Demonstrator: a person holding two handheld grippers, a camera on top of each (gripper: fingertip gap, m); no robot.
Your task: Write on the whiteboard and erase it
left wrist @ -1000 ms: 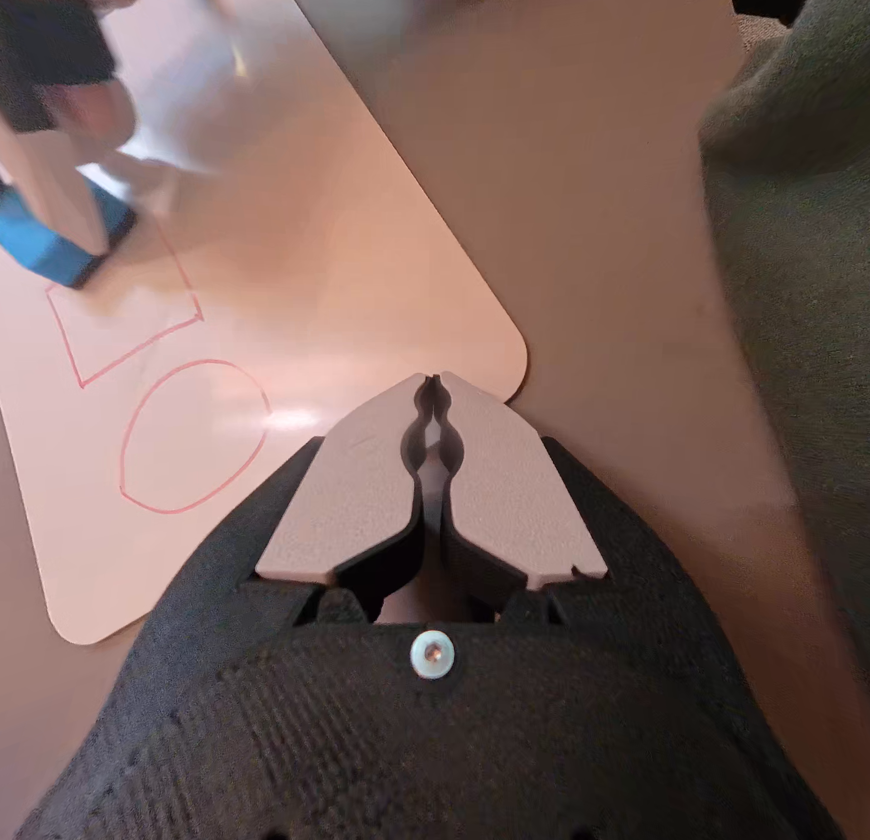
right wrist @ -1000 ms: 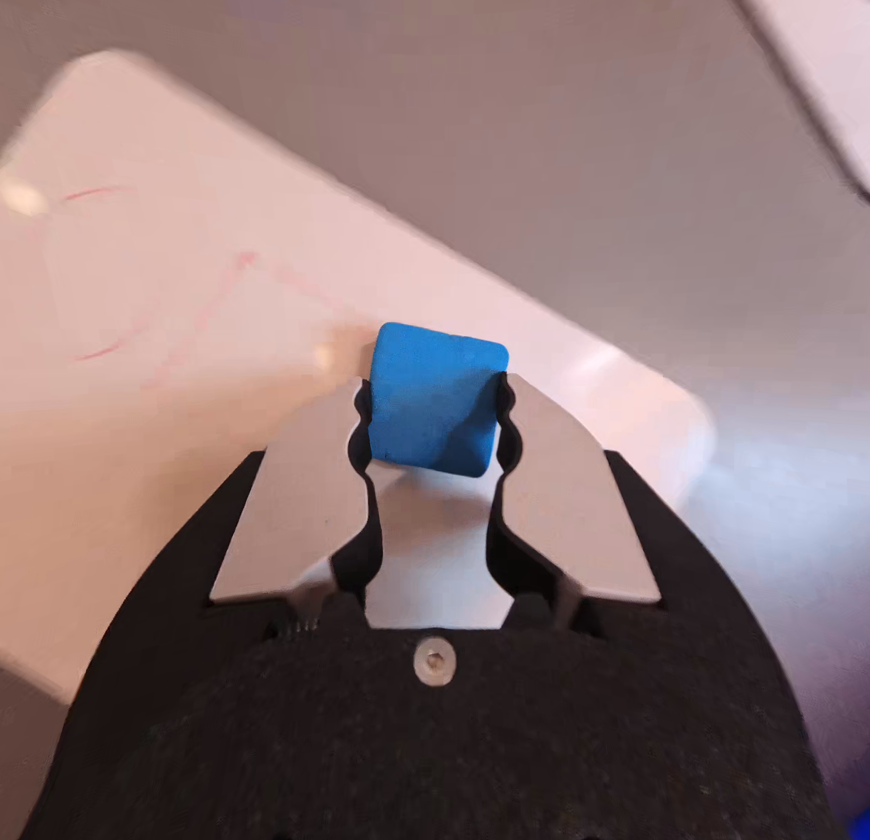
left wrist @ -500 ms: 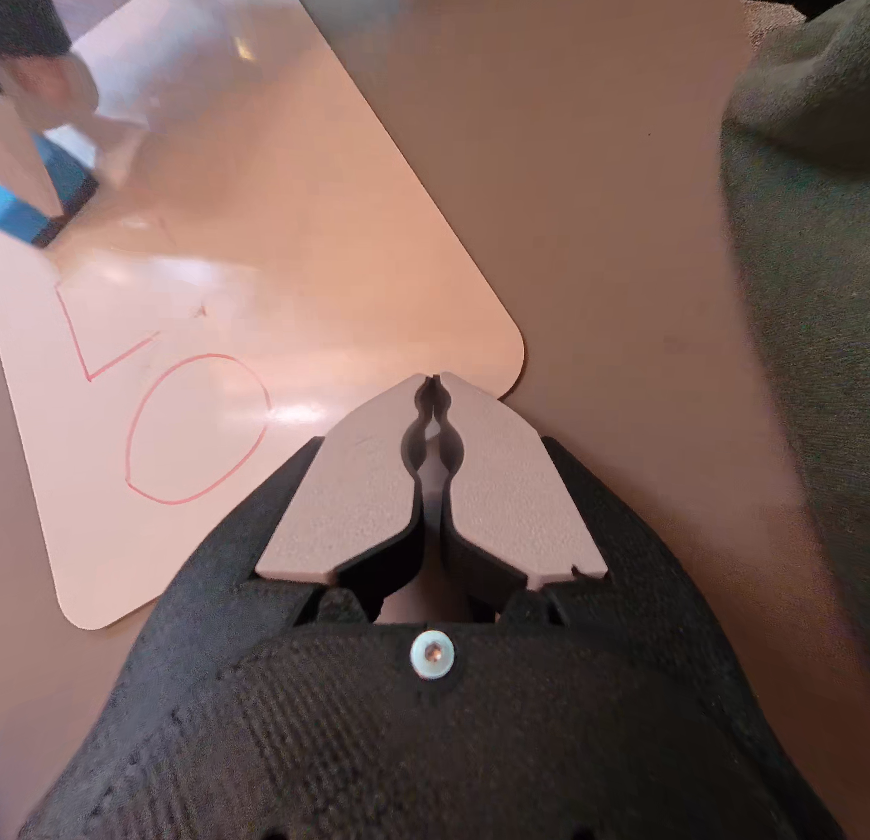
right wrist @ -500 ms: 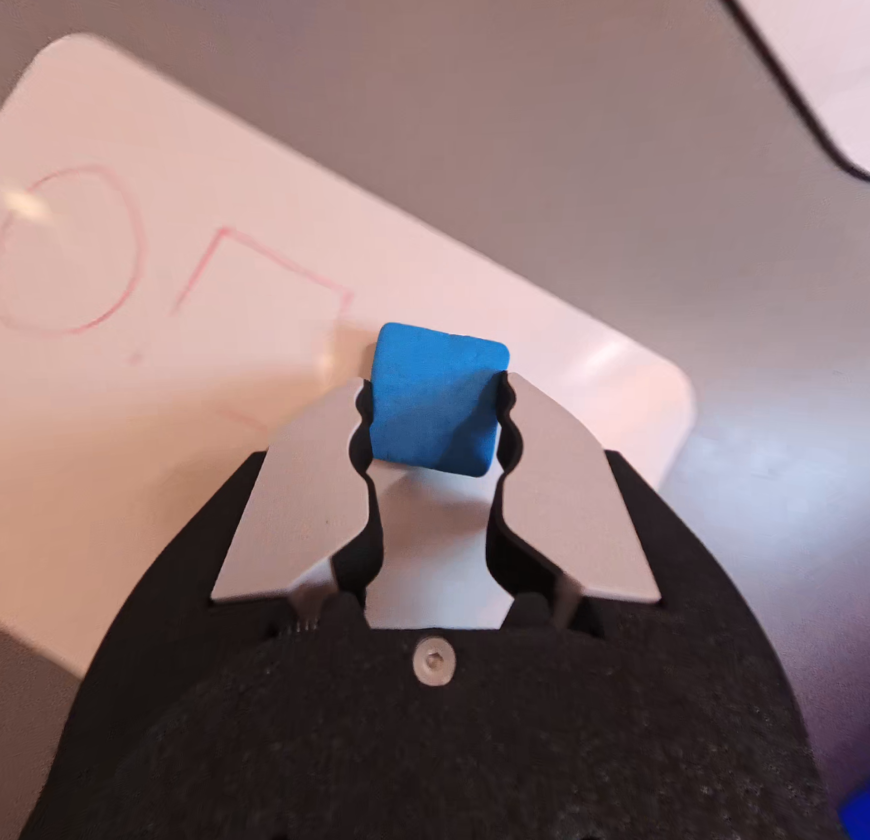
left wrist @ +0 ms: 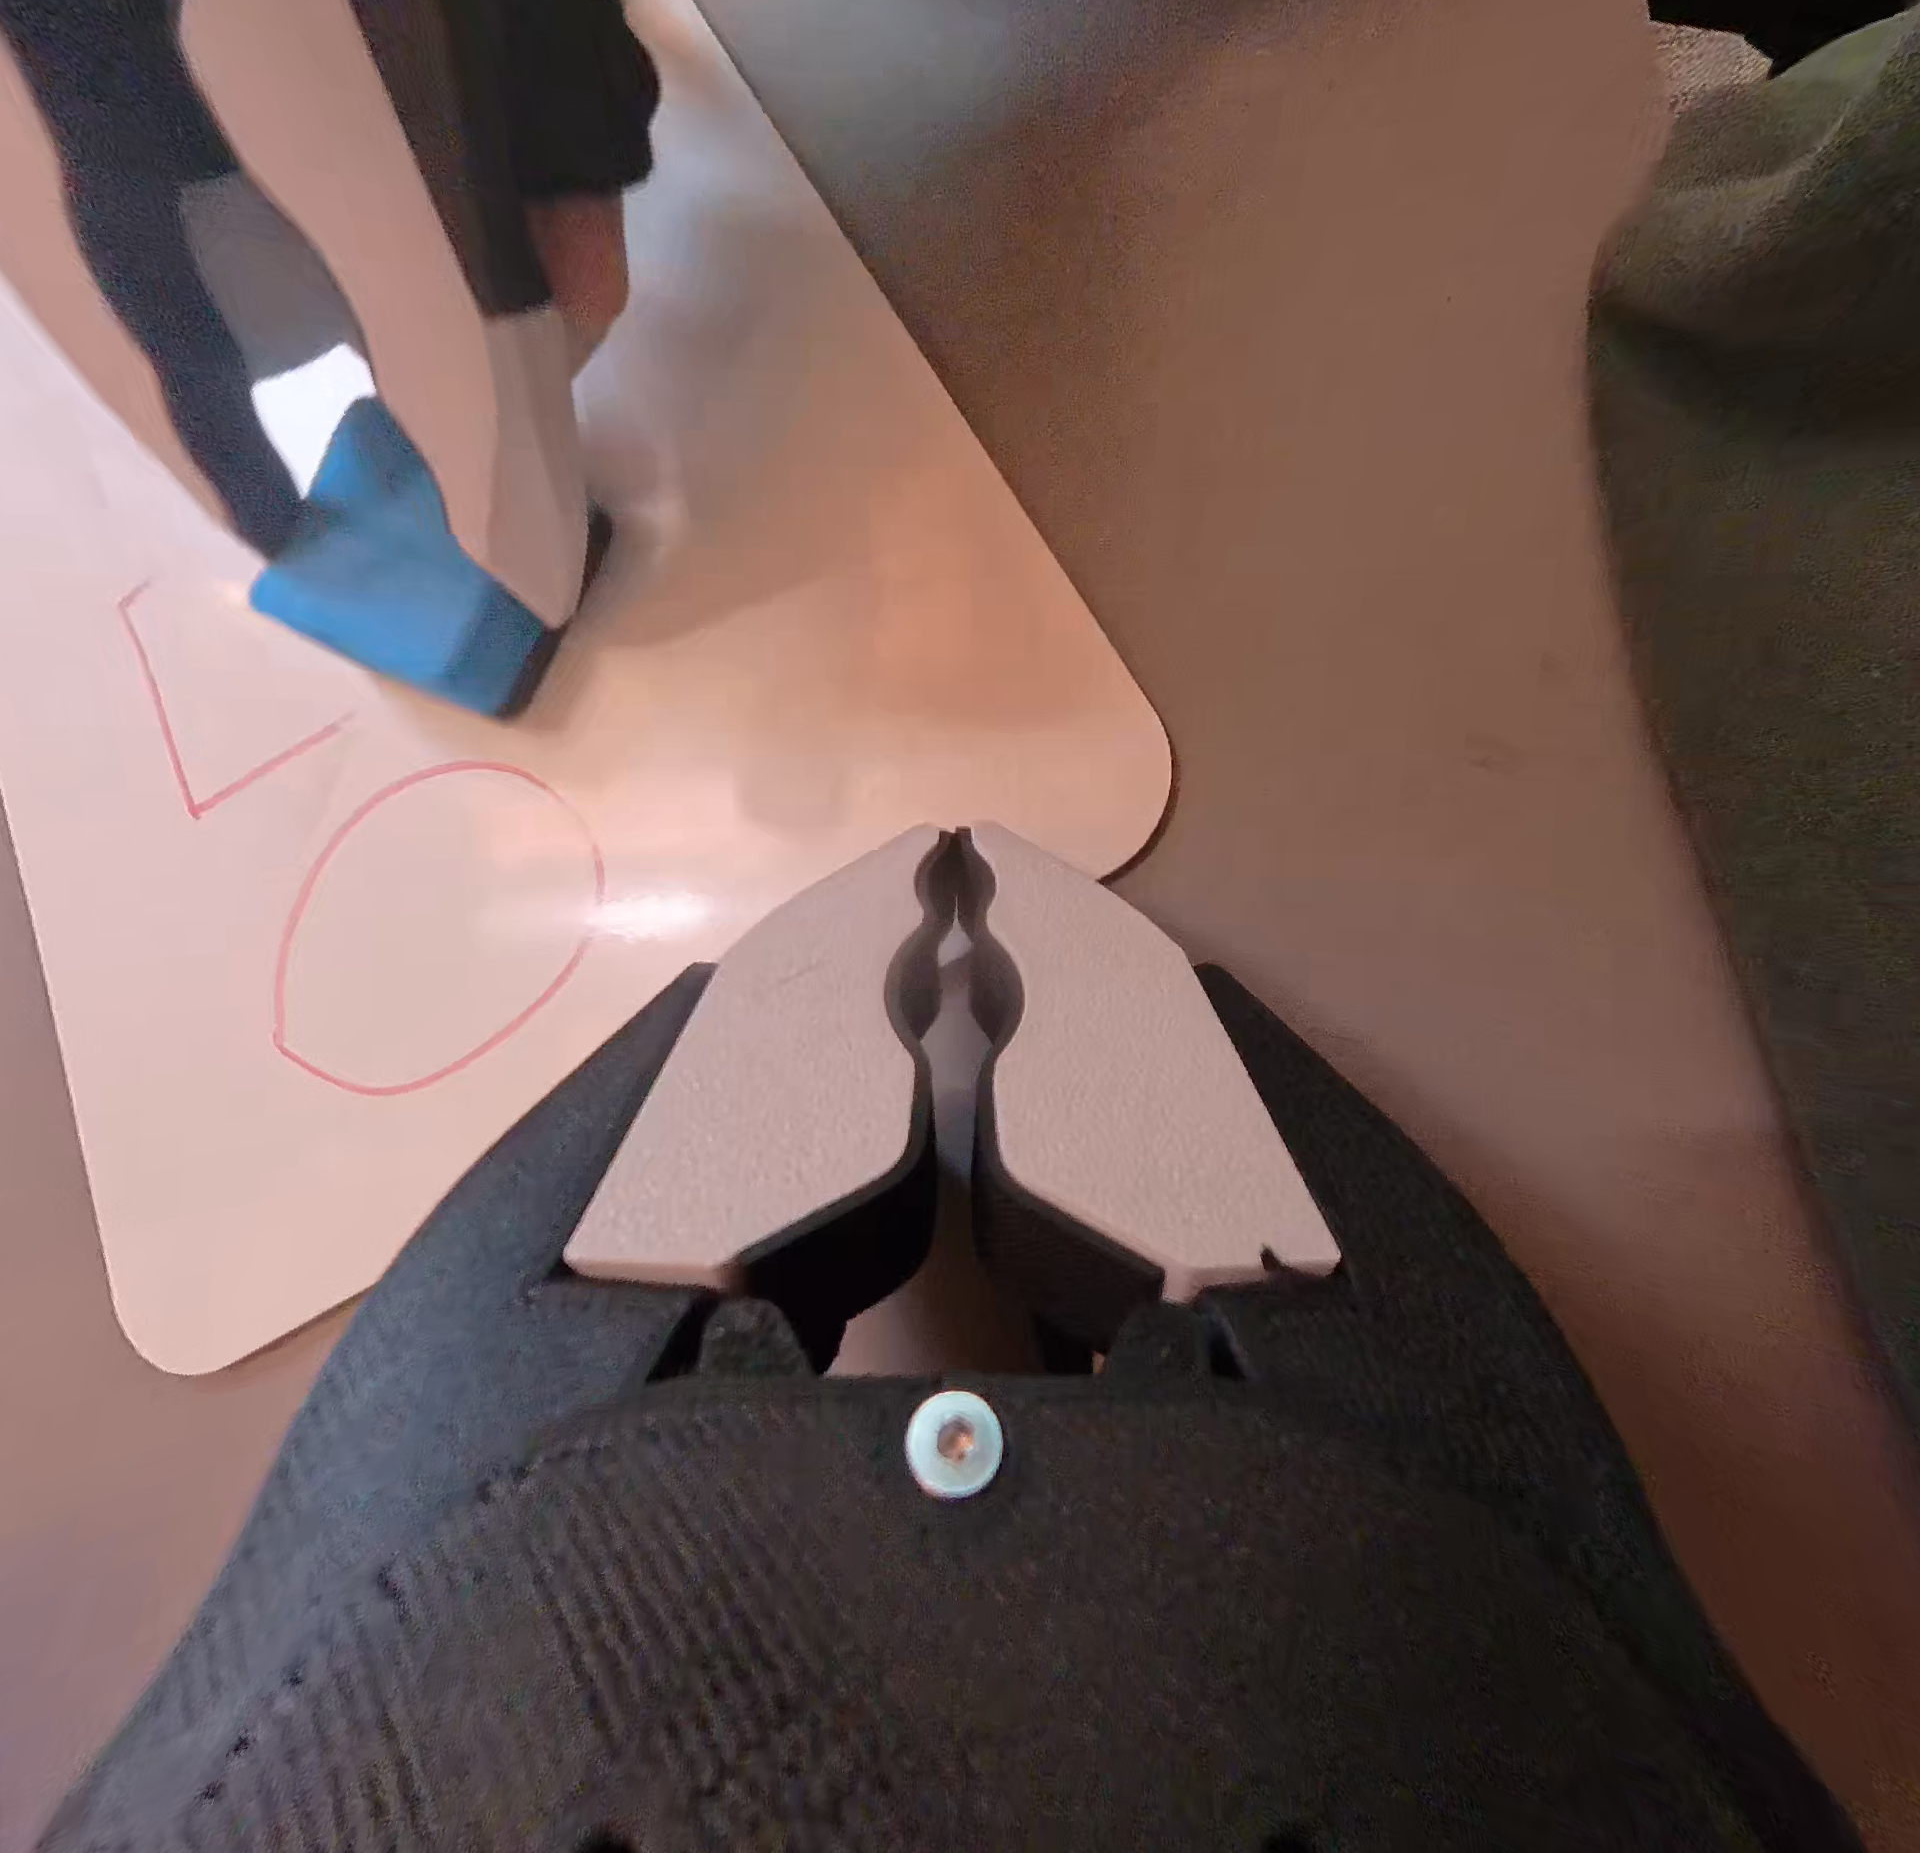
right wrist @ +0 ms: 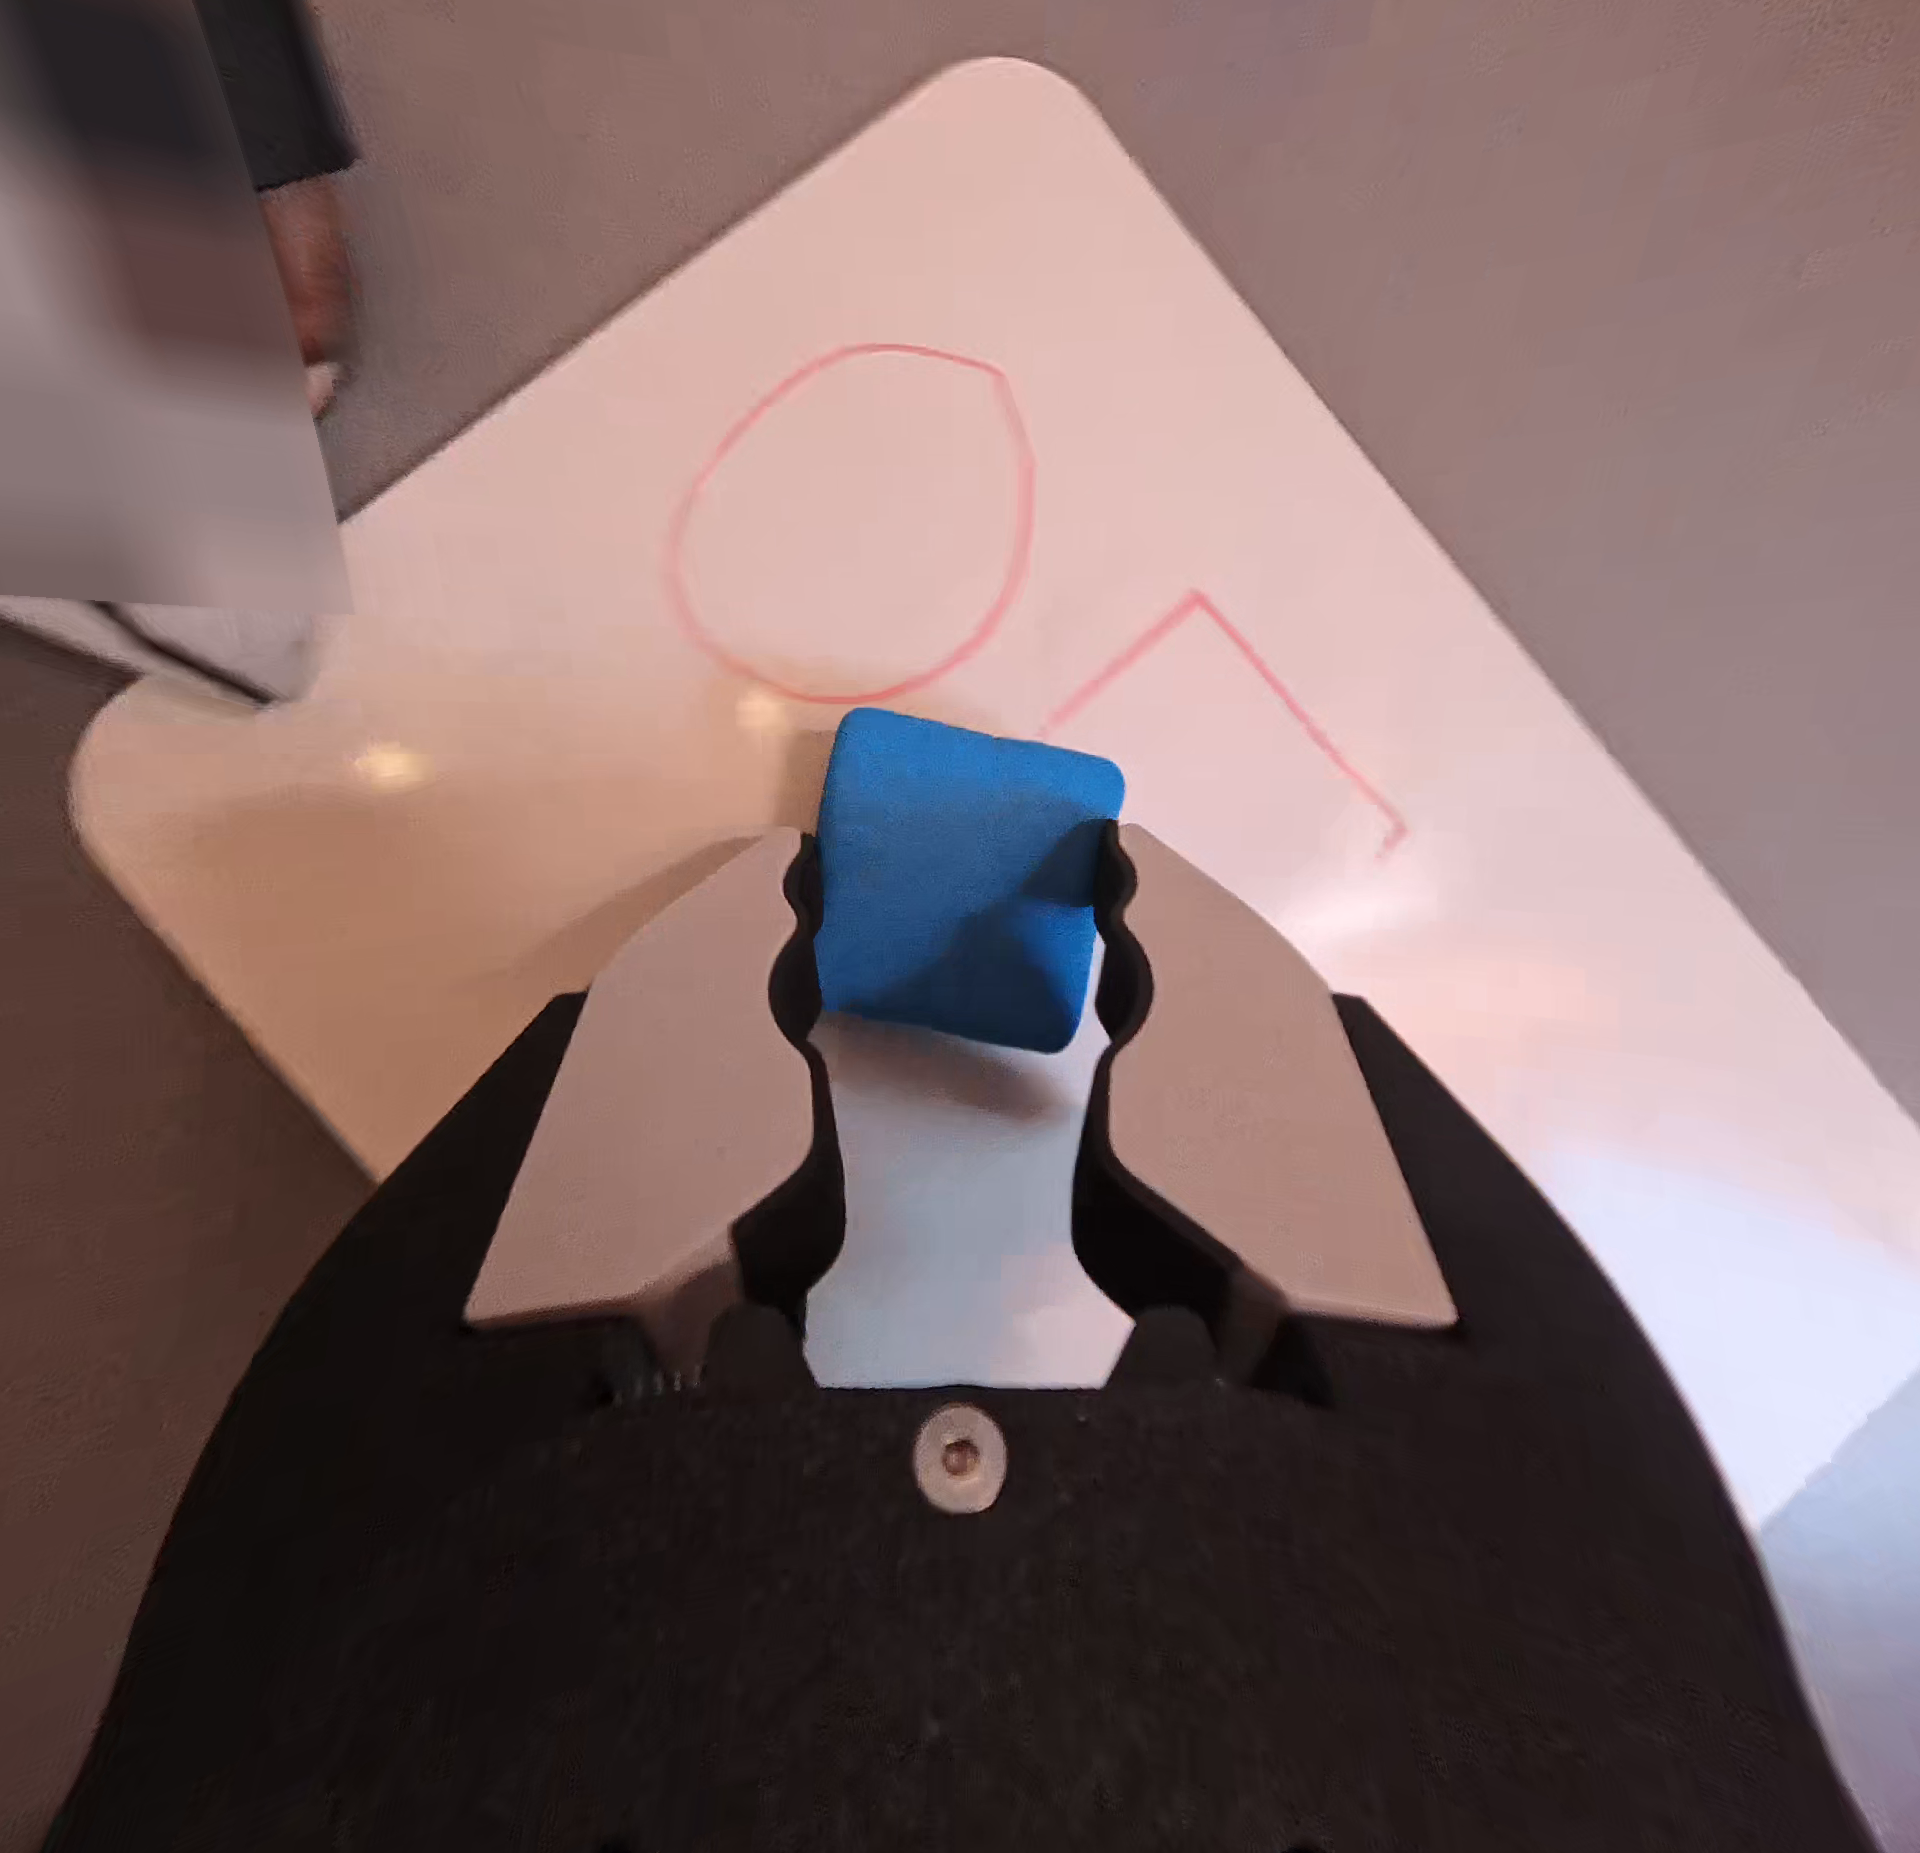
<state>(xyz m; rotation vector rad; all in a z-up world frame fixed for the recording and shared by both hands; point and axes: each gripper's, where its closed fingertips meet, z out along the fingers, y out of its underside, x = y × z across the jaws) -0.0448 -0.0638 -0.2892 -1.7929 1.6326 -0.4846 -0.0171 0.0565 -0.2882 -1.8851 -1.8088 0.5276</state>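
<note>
Pinching a blue eraser [right wrist: 961, 873], the jaws of the right gripper [right wrist: 956, 847] hold it from both sides. The jaws of the left gripper [left wrist: 954, 847] are pressed together with nothing between them, and its tip sits at the near corner of the whiteboard [left wrist: 852, 608].

The whiteboard lies flat on a brown table [left wrist: 1299, 401]. It has red marks on it, so the writing part looks done. No pen shows in either view.

The erasing part is under way but not finished. A red circle [right wrist: 852, 520] is whole, with no gaps in its line. Next to it is a red square [right wrist: 1236, 702] with only some of its sides left. In the right wrist view it shows three sides, and the side closest to the eraser is missing. The left wrist view shows only two lines of it, and the eraser may be hiding the rest.

The eraser sits on the board just beside the open side of the square and close to the circle. Its dark underside seems to touch the board, but the blur makes that hard to be sure of.

What is left, I think: wipe away the rest of the square, then wipe the whole circle. A dark green cloth [left wrist: 1787, 453] shows at the right edge, off the board.
</note>
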